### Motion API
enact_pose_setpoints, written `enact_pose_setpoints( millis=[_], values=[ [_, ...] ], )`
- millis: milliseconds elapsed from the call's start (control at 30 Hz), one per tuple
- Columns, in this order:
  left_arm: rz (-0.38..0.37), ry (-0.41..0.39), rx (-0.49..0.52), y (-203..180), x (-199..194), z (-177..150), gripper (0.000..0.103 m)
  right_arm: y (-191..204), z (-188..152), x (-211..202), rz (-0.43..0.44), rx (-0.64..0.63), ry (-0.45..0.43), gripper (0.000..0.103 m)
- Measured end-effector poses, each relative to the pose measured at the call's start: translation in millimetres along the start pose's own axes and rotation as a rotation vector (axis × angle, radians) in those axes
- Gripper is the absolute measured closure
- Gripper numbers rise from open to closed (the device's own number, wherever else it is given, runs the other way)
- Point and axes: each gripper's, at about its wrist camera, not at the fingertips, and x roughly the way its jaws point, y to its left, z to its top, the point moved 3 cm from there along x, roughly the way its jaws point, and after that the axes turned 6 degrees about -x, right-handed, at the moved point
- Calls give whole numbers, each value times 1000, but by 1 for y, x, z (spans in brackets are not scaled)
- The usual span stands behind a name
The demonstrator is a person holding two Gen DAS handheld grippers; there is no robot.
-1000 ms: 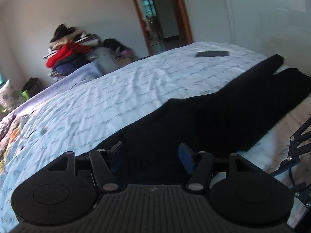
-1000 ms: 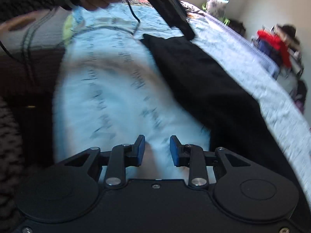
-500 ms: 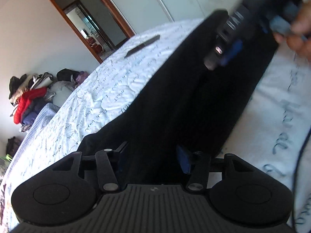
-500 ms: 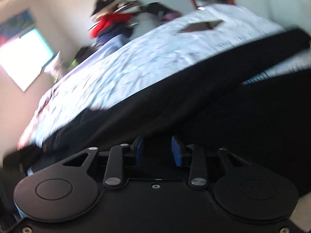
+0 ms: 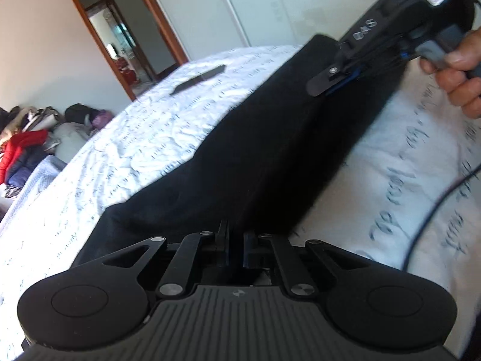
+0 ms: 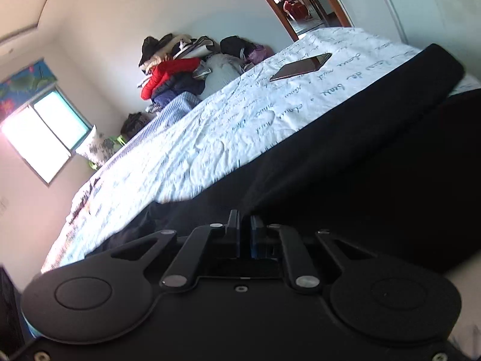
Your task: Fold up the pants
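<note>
- Left wrist view: the left gripper (image 5: 236,240) sits low at the near end of a pair of black pants (image 5: 264,156), its jaws drawn together on a pinch of the dark cloth. The pants lie stretched out long across a bed covered by a white sheet with blue script (image 5: 126,150), running away toward the upper right. At their far end the right gripper (image 5: 336,78) comes in from the right, held by a person's hand (image 5: 460,72); it sits at the cloth, though the grip itself is hard to make out here. A dark flat tablet (image 5: 198,79) lies on the sheet well apart from the pants. A doorway (image 5: 120,39) and a heap of clothes (image 5: 27,147) are behind.
- Right wrist view: the right gripper (image 6: 245,234) has its jaws drawn together on black cloth. The pants fill the right side, one leg running off toward the bed's far corner. The tablet lies beyond on the sheet; a window (image 6: 42,138) is at left.
- Progress, as a judgement: both ends seem gripped, but the pants lie at full length, so no crosswise fold is made yet. The folding proper remains to be done.
</note>
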Motion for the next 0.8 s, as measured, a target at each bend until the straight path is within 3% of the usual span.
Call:
enact_pose_setpoints(
  millis=[133, 167, 200, 267, 400, 500, 533, 633, 700, 733, 800],
  values=[
    [7, 26, 29, -4, 10, -10, 93, -5, -25, -12, -19, -2, 41, 95],
    [7, 36, 28, -4, 13, -11, 83, -9, -28, -10, -27, -7, 63, 95],
    [11, 41, 23, -3, 14, -10, 84, -15, -30, -9, -30, 1, 77, 93],
    [-6, 37, 5, -2, 12, -4, 81, -27, -26, -23, -34, 26, 34, 93],
    [-109, -30, -33, -3, -2, 14, 52, -71, 9, -58, -179, 55, -131, 84],
    [-150, -98, -39, -13, -2, 36, 51, -120, 36, -62, -289, 126, -168, 79],
    [-151, -112, -44, -17, 2, 44, 50, -136, 43, -57, -300, 162, -155, 72],
    [-157, -120, -80, -31, 23, 64, 50, -177, 57, -39, -243, 326, -129, 64],
    [-182, -88, -123, -40, 40, 72, 50, -187, 65, -32, -226, 363, -140, 71],
    [-196, -56, -149, -41, 51, 75, 50, -184, 73, -29, -251, 330, -142, 89],
    [-211, 7, -187, -45, 69, 77, 50, -166, 92, -24, -286, 204, -142, 94]
  ],
)
